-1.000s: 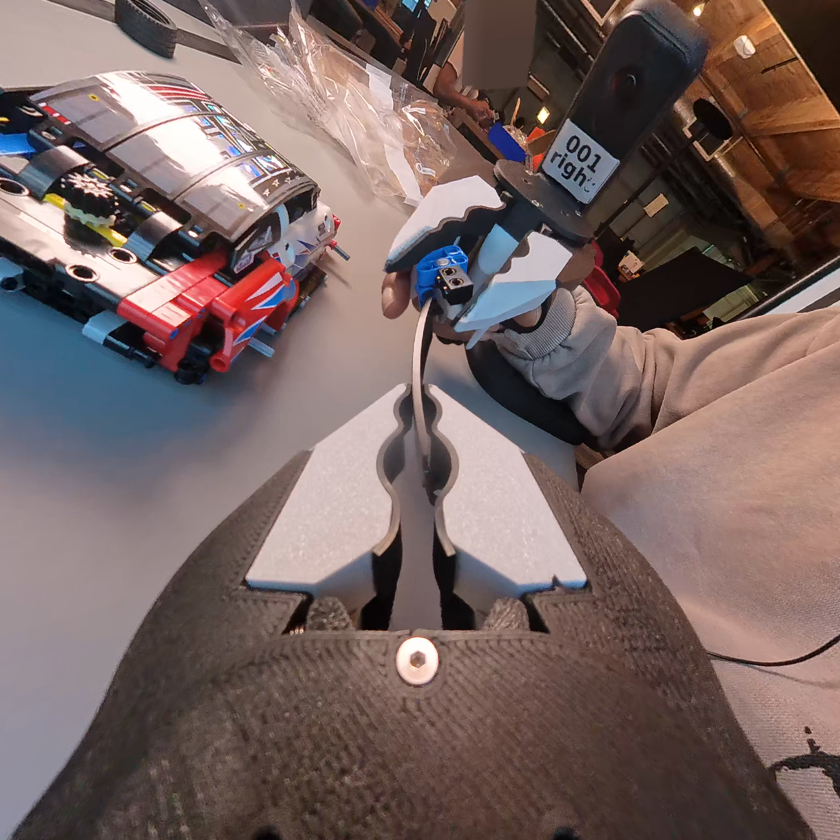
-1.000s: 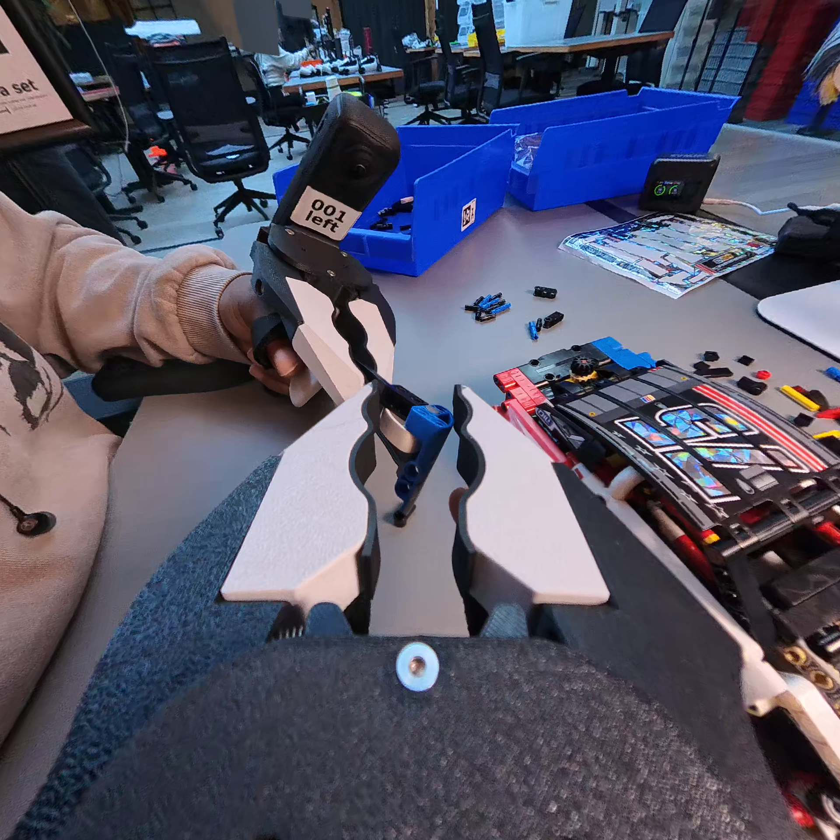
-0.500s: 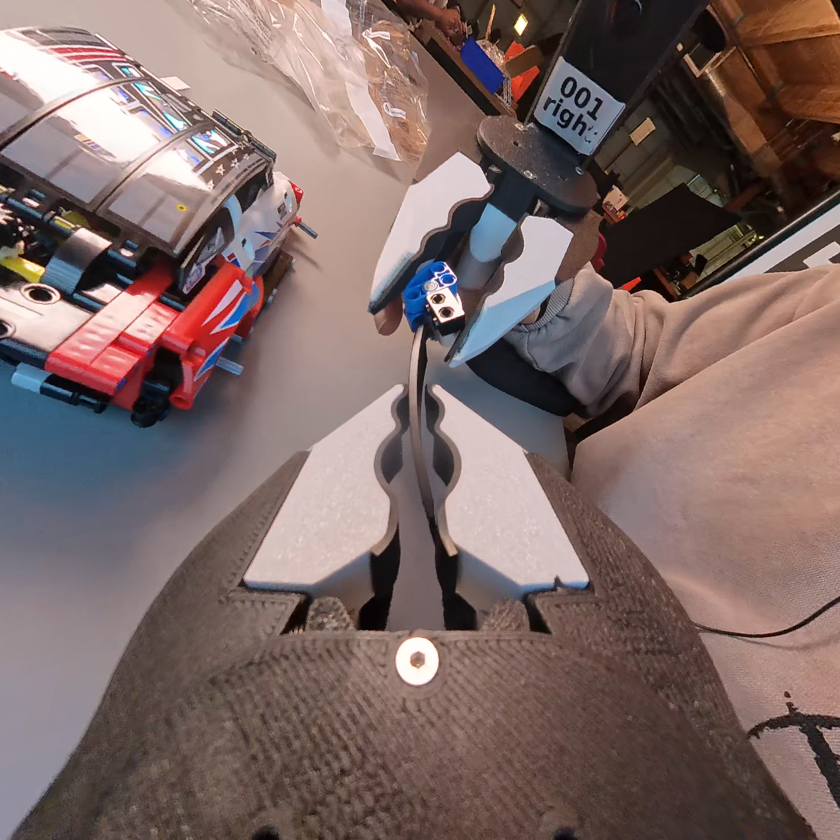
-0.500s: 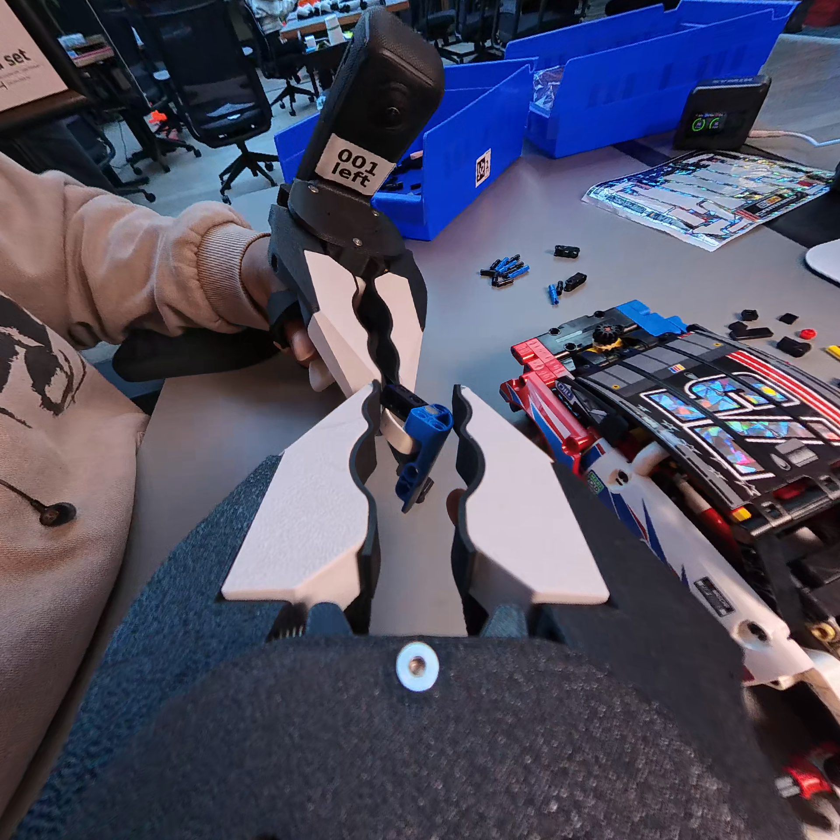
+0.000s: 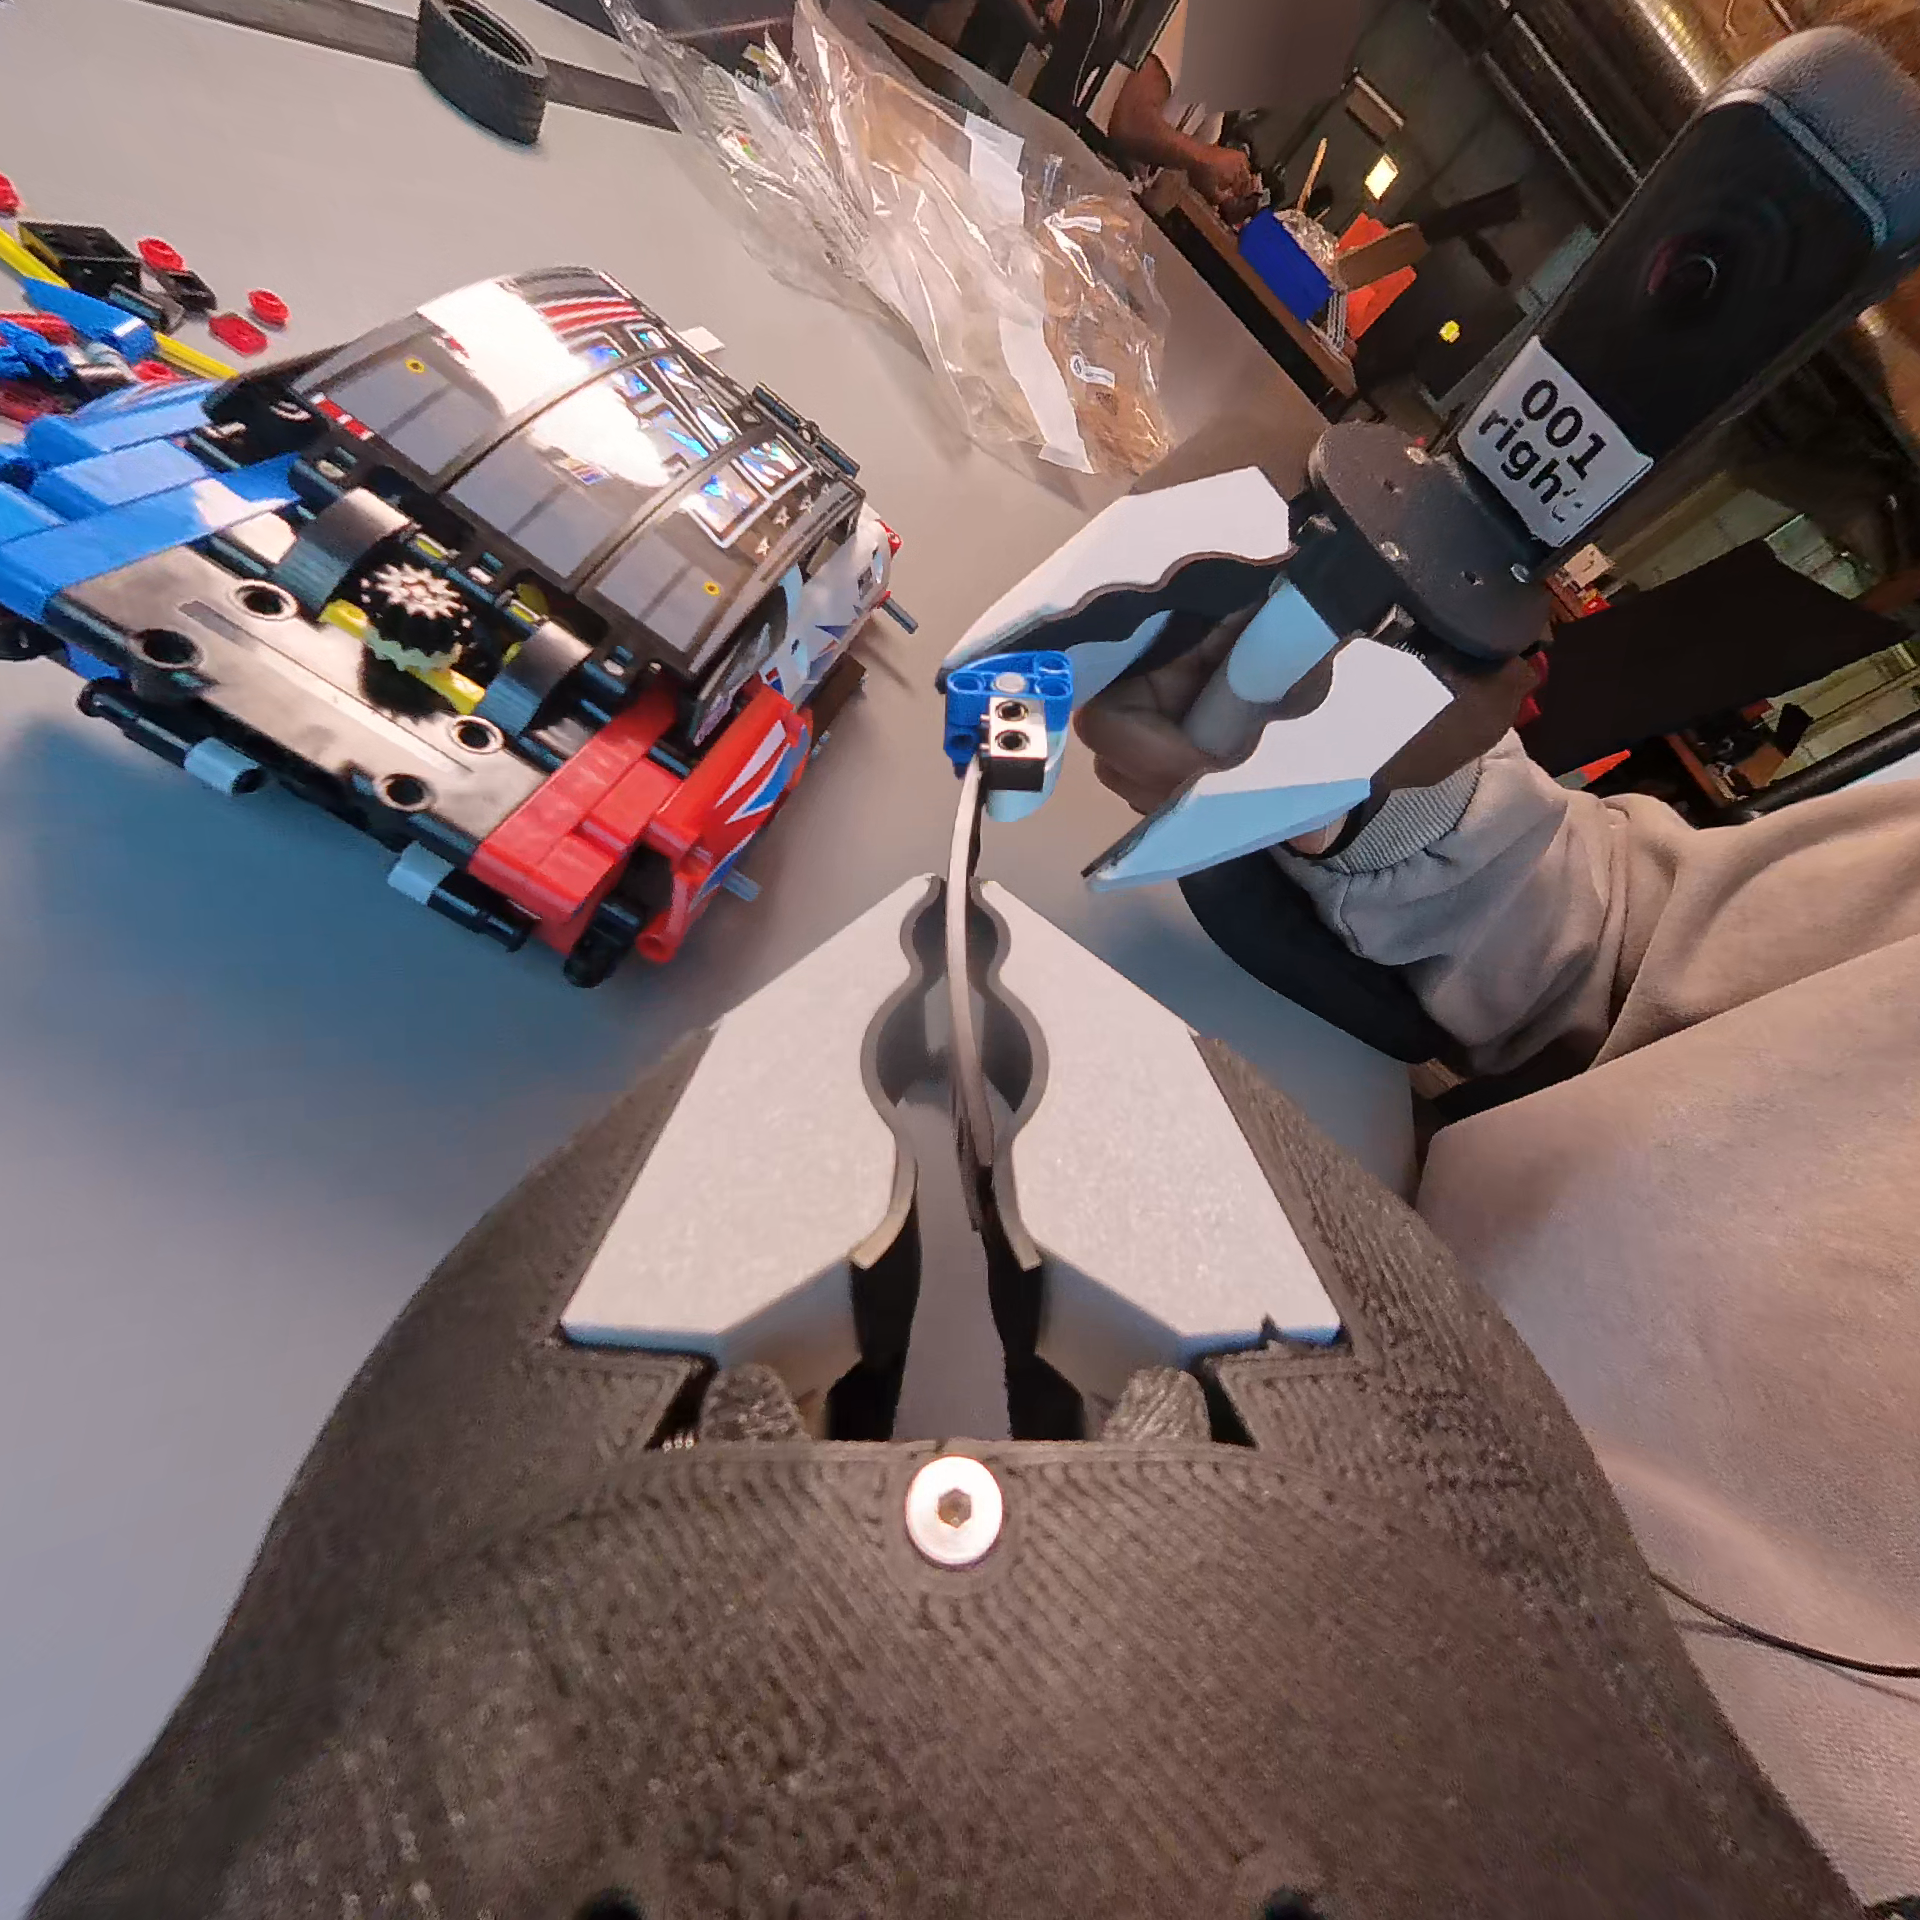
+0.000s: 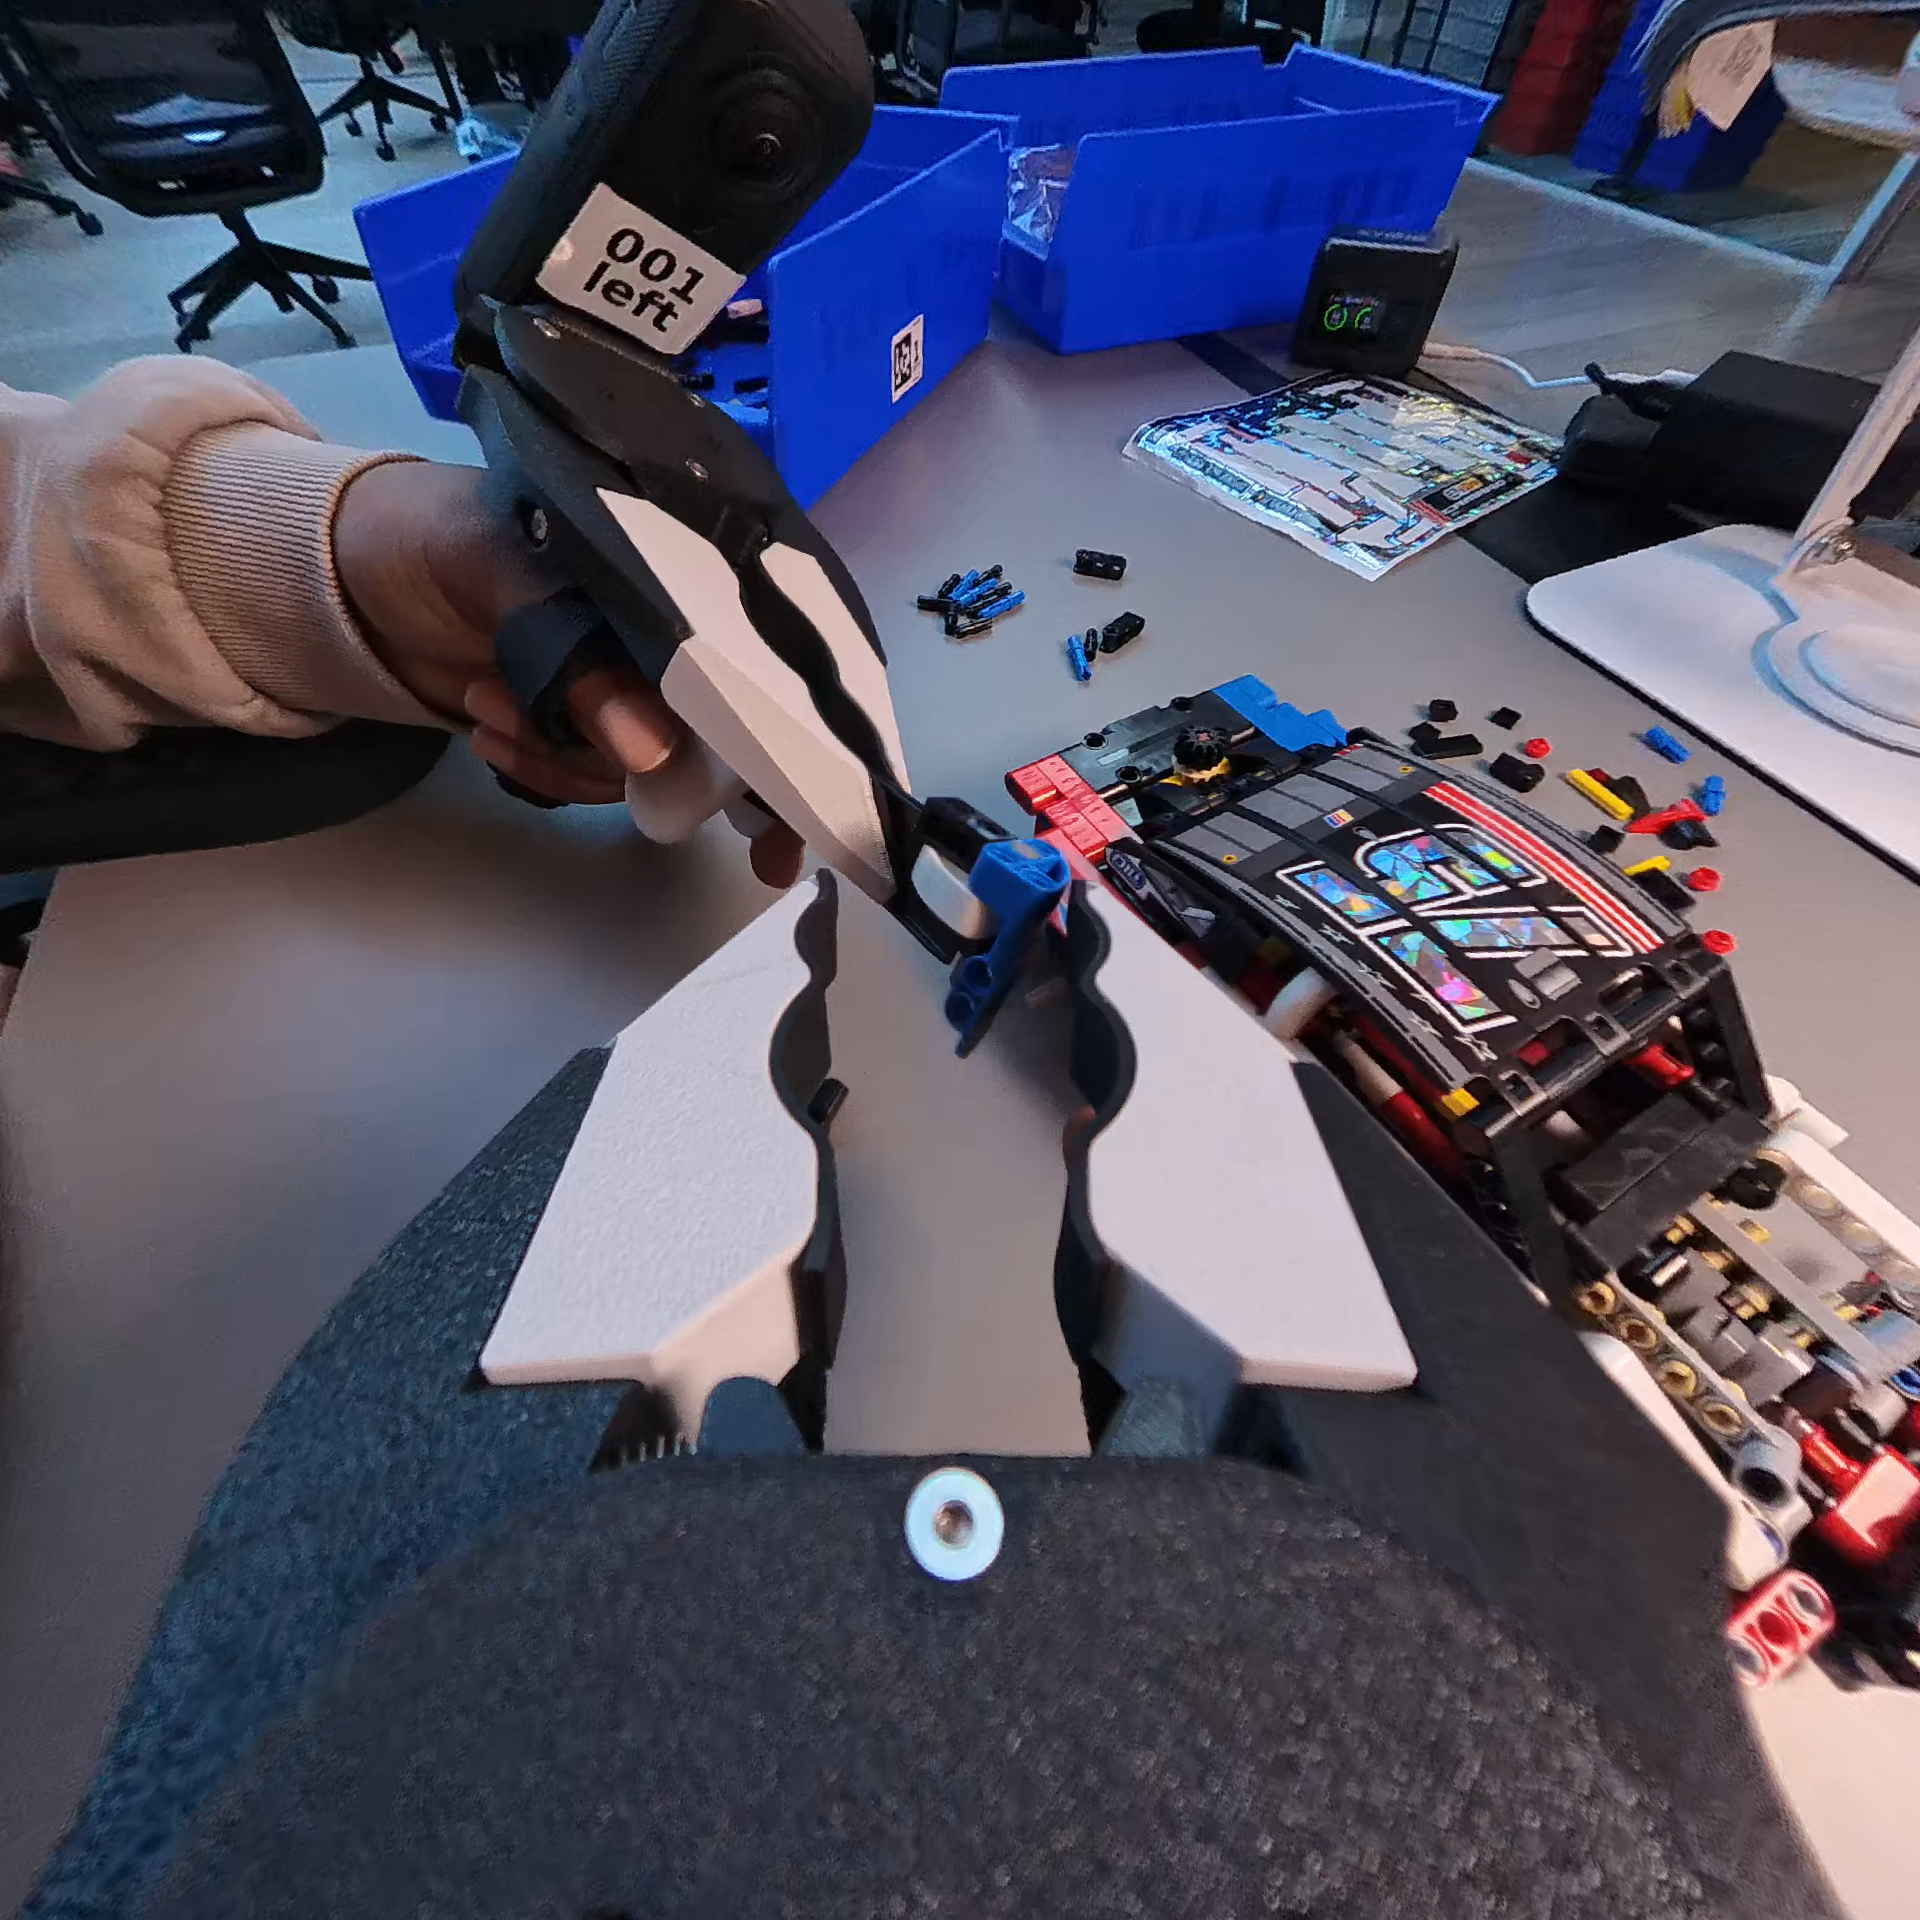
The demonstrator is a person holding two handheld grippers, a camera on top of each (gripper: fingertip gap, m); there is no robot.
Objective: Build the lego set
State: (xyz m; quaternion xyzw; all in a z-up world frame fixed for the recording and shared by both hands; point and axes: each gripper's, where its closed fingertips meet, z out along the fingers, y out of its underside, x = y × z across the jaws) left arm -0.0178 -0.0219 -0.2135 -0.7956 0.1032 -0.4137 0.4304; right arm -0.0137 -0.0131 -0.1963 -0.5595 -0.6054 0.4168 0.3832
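Two grippers, one small lego part

The left hand-held gripper (image 5: 951,894) pinches a thin black curved lego strip (image 5: 964,997) with a blue lego piece (image 5: 1003,698) on its end; the right hand-held gripper (image 6: 951,914) is spread wide around it.

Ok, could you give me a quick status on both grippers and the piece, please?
Left gripper shut on thin black panel. Right gripper open around blue connector at panel's end. Lego car beside, nothing blocking.

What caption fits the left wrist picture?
Left gripper pinches a thin black strip joined to a blue piece, beside the Lego car.
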